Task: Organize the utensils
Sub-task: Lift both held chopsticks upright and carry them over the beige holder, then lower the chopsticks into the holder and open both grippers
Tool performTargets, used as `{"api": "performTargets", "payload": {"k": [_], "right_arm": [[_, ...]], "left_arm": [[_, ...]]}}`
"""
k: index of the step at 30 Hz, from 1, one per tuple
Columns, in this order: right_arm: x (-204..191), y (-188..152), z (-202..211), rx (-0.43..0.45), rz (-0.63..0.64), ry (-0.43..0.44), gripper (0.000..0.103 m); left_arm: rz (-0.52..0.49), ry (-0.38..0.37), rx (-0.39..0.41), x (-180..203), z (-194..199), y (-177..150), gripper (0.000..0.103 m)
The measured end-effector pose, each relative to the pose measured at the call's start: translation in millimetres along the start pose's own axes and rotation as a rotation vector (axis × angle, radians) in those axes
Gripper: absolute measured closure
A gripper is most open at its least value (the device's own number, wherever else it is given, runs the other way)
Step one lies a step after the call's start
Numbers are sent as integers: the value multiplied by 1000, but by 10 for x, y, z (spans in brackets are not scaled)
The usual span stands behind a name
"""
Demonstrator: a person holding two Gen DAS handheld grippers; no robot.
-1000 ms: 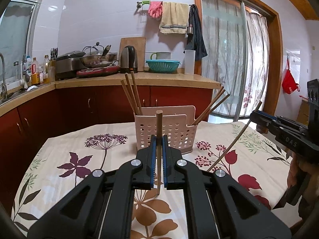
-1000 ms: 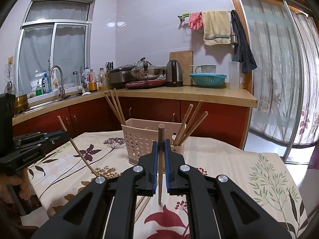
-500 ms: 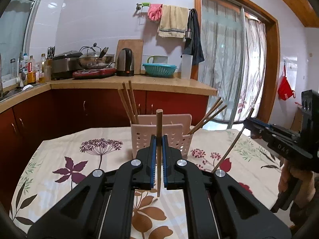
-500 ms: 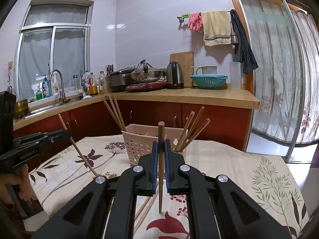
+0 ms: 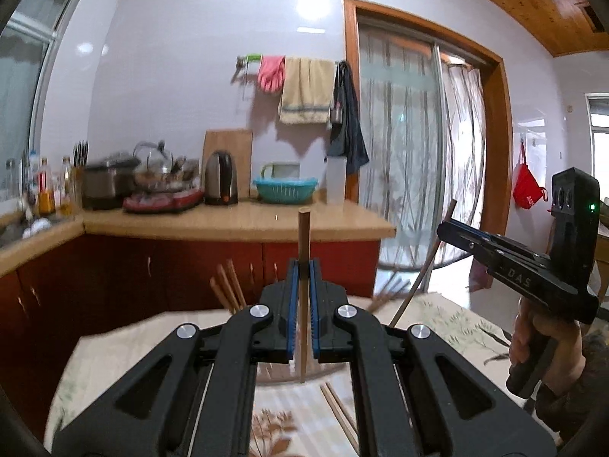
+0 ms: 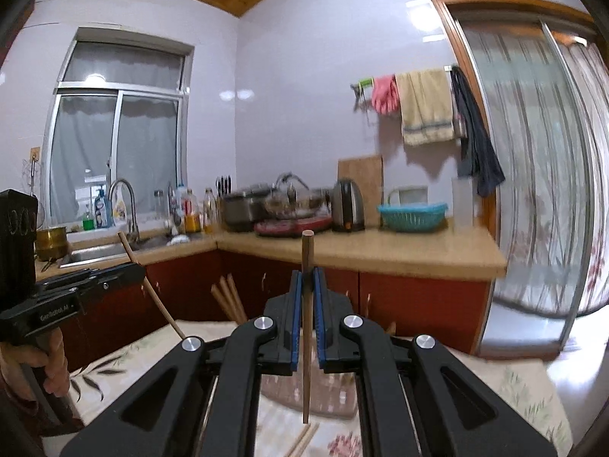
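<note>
Evidently each gripper, left [image 5: 301, 316] and right [image 6: 307, 323], has jaws clamped on one upright chopstick [image 5: 304, 251], probably for dropping into the mostly hidden holder [image 6: 304, 392] mid-desk.

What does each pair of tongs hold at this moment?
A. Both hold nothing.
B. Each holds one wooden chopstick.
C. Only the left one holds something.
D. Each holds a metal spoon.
B: the left tongs are shut on a wooden chopstick standing upright between the blue pads, and the right tongs grip their own chopstick the same way.
</note>
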State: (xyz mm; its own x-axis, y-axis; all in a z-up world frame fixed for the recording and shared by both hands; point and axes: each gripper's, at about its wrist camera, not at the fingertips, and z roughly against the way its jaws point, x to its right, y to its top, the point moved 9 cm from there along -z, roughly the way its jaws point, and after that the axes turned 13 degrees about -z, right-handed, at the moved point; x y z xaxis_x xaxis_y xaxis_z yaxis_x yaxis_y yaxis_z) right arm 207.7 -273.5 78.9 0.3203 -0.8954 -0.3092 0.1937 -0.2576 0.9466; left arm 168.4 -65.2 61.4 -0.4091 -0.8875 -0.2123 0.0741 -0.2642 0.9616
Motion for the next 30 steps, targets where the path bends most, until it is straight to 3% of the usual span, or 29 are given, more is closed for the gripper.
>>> {"api": "performTargets", "payload": {"k": [6, 15, 20, 30], "right_arm": [[-15, 277, -255, 51, 29, 2, 96], [49, 378, -652, 74, 41, -7, 96], [135, 257, -850, 57, 24, -13, 96], [337, -210, -1199, -45, 8, -59, 96]], "left_arm": [[-36, 41, 53, -121, -236, 259, 97], [-74, 74, 97, -274, -635, 473, 97], [-85, 72, 77, -272, -837, 339, 97], [-31, 55, -36, -311, -1251, -246, 97]]}}
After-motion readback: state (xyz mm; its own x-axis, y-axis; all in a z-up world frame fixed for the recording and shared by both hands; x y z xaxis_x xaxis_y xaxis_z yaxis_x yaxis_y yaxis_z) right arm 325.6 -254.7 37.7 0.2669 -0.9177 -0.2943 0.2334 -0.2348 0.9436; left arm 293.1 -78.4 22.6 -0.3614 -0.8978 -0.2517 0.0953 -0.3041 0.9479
